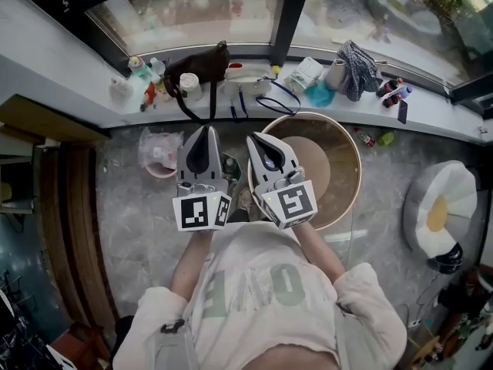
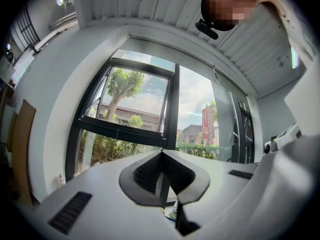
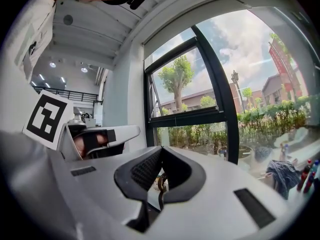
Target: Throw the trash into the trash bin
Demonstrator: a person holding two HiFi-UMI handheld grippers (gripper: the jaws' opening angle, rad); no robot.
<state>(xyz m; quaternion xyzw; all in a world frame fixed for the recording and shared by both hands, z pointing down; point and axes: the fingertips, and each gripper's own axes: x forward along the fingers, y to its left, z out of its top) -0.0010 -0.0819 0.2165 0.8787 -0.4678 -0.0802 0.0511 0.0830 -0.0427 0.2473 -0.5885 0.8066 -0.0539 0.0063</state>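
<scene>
Trash bin (image 1: 159,154) on floor (image 1: 139,222) — pink, bag-lined, shirt (image 1: 254,295) lettering "OVE"

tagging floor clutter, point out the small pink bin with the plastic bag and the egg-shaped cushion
small pink bin with clear plastic bag (image 1: 159,173): head view, near rim
white egg-shaped cushion (image 1: 437,214): head view, yellow centre

Daylight comes through a black-framed window (image 1: 192,10) above a cluttered white sill (image 1: 81,83). The floor (image 1: 131,230) is grey marbled stone, with an egg-shaped cushion (image 1: 435,210) at the right.
</scene>
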